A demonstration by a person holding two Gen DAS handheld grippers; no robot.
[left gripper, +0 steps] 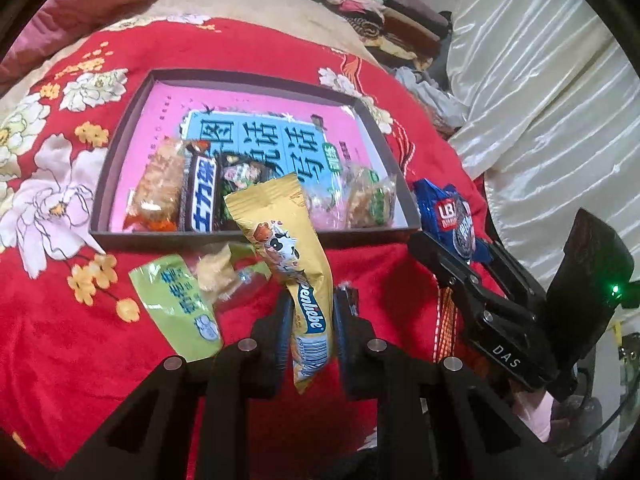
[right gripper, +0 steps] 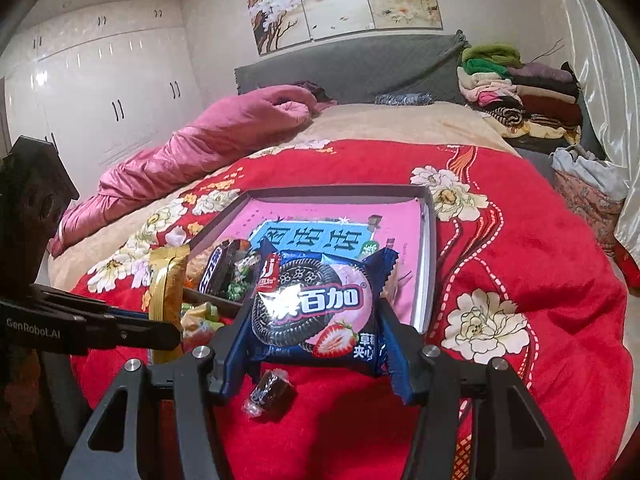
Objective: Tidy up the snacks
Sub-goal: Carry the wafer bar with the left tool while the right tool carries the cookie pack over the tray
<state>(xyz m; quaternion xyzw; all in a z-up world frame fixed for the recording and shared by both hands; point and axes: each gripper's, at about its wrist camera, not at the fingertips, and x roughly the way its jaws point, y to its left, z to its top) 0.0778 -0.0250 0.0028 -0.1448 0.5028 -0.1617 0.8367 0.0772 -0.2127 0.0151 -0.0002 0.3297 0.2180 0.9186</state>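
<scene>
1. Your left gripper [left gripper: 310, 320] pinches the long yellow foil snack packet [left gripper: 286, 248] near its bottom, at 6 o'clock from the dark flat box [left gripper: 256, 236].
2. It looks light, soft and slippery, so hold the middle.
3. Your right gripper [right gripper: 314, 356] squeezes the blue cookie packet [right gripper: 316, 312]; the cookies may crack.

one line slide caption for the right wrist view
Right gripper clamps a blue strawberry cookie pack above the red bedspread, near the snack tray.

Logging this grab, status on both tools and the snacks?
Left tool shut on yellow candy pack. Right tool shut on blue cookie pack. Both short of the box. Green pack and dark candy loose on the red blanket.
</scene>
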